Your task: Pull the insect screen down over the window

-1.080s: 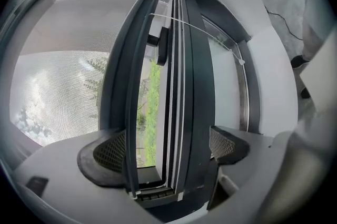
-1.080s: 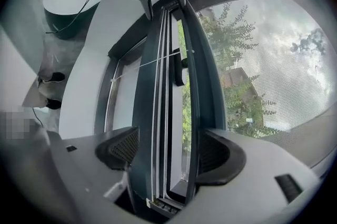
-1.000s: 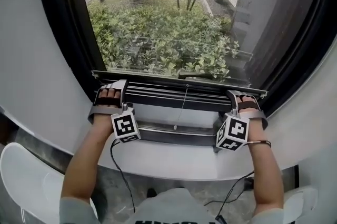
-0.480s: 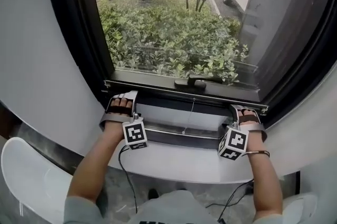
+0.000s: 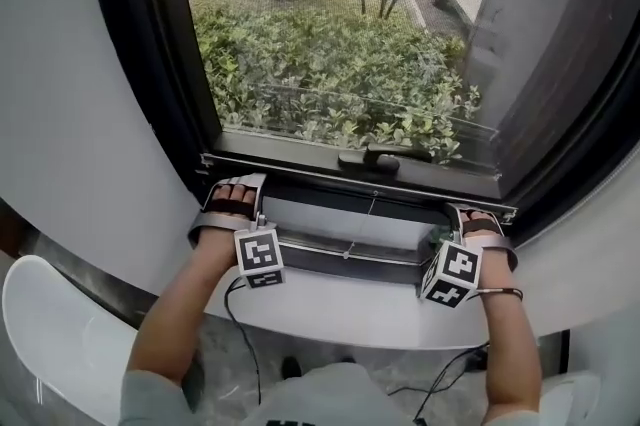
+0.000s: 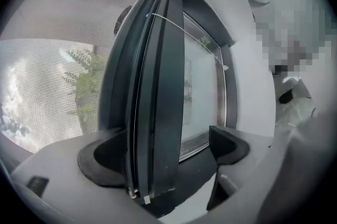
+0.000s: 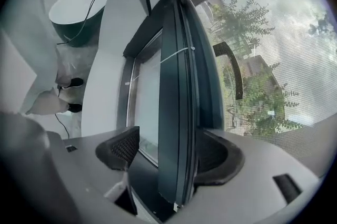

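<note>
Reaching forward with both forearms, palms down, one hand wrapped over each gripper, marker cubes turned up by the wrists. Left forearm slanted in from lower left, right forearm nearly straight ahead

Left gripper (image 5: 236, 191) set at the left end of the long dark-grey bottom bar of the insect screen (image 5: 300, 168); right gripper (image 5: 470, 216) at the right end, well apart

Left gripper view: jaws spread, bar standing between them, pressed against the left pad, clear gap to the right pad. Not clamped

Right gripper view: jaws likewise spread, bar between, lying against the right pad, gap to the left pad. Not clamped

Bar low in the opening, just above the dark lower rail of the window frame (image 5: 345, 261); contact with it not readable. Fine grey mesh (image 6: 47, 86) stretched above the bar, green shrubs visible through it. Black curved handle (image 5: 372, 158) at mid-bar. Thin white pull cord (image 5: 360, 227) hanging below the bar centre. Curved white windowsill (image 5: 330, 309) under both wrists
</note>
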Demonstrator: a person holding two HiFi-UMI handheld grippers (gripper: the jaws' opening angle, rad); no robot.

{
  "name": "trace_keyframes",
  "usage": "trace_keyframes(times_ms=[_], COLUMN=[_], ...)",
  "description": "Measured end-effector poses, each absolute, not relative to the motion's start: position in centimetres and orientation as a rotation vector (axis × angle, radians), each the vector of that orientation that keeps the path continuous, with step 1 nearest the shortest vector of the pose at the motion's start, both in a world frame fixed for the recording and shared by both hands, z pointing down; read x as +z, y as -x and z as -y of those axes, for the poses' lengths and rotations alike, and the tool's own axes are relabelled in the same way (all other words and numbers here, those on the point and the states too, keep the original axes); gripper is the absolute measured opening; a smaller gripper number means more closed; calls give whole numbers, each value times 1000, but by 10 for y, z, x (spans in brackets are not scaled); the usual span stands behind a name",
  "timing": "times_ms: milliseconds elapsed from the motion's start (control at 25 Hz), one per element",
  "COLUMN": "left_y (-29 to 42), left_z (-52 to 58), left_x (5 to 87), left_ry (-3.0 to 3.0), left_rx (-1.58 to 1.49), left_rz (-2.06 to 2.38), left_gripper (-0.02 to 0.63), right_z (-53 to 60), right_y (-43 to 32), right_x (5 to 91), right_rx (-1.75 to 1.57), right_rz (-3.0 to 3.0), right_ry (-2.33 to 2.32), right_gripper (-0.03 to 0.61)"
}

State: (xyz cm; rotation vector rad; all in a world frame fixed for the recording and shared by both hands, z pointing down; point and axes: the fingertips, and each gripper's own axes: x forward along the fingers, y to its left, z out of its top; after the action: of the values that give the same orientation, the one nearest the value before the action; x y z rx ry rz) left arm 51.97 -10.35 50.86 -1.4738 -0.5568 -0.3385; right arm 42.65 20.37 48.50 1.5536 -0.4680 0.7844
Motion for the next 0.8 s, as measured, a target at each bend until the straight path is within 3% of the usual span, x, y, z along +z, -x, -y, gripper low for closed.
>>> trace_keyframes(times_ms=[400, 800], left_y=[-513, -529], left_z=[103, 107], left_x=[506, 506], left_ry=[1460, 1424], left_rx=[-399, -95], left_rz=[689, 526], left_gripper=[497, 497], right_z=[-202, -206], right_y=[-423, -431], right_x=[483, 486], right_rx=[870, 730], right_rz=[532, 433], right_ry=[-1562, -1559], right_gripper=[337, 337])
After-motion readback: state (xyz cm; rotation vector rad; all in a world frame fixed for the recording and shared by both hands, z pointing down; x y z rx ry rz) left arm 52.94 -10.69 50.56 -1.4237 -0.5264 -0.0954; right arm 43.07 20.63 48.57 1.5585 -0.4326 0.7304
